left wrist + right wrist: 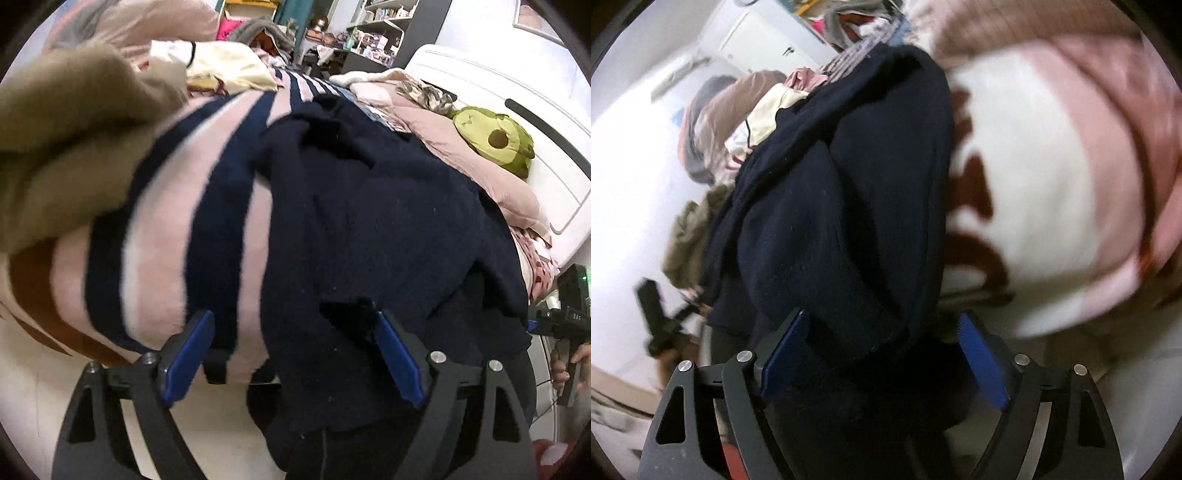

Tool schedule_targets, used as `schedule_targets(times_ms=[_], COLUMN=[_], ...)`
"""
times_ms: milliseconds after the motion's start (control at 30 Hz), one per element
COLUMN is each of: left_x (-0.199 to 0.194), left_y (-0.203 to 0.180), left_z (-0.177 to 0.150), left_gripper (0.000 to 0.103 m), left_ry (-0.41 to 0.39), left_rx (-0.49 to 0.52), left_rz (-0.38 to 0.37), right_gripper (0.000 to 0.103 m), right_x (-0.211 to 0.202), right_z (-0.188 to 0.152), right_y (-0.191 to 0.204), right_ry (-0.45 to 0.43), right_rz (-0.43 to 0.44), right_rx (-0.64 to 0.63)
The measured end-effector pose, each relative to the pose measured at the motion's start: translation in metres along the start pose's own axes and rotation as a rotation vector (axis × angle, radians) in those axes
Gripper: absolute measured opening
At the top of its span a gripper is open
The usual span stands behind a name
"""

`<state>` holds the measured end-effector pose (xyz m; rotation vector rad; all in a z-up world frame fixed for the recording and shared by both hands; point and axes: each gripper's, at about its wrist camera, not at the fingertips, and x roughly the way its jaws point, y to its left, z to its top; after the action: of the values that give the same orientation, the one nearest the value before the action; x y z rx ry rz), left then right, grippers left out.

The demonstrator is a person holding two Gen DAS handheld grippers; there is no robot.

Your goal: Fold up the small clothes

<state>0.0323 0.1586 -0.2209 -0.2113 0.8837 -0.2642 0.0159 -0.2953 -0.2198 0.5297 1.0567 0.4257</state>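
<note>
A dark navy garment (369, 221) lies spread over a pink-and-navy striped cloth (184, 229) on the bed. My left gripper (291, 332) is open, its blue pads on either side of the garment's near edge, which hangs between the jaws. In the right wrist view the same navy garment (842, 192) lies bunched in thick folds. My right gripper (882, 332) is open, with a fold of it lying between the blue pads. The right gripper's handle (565, 325) shows at the right edge of the left wrist view.
A tan cloth (74, 140) is heaped at the left. A green avocado plush (495, 140) lies on pink bedding by the white headboard (517, 110). A white, pink and brown blanket (1034, 177) lies to the right. More clothes (738, 122) are piled at the back.
</note>
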Motion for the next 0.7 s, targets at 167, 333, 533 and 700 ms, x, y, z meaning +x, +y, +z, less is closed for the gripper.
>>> schedule_targets(times_ms=[167, 333, 533, 700], left_x=[0.004, 0.002, 0.003, 0.008], left_y=[0.001, 0.000, -0.009, -0.020], left_z=[0.002, 0.002, 0.006, 0.010], left_gripper=[0.093, 0.093, 0.072, 0.061], left_ry=[-0.009, -0.014, -0.019, -0.020], left_rx=[-0.031, -0.048, -0.043, -0.022], left_rz=[-0.056, -0.074, -0.129, -0.154], right_gripper=[0.081, 0.085, 0.077, 0.071], right_x=[0.017, 0.027, 0.025, 0.035], right_z=[-0.006, 0.000, 0.008, 0.011], right_y=[-0.009, 0.011, 0.030, 0.042], right_ry=[0.064, 0.087, 0.053, 0.061], right_rz=[0.169, 0.150, 0.238, 0.255], right_rx=[0.086, -0.017, -0.105, -0.154])
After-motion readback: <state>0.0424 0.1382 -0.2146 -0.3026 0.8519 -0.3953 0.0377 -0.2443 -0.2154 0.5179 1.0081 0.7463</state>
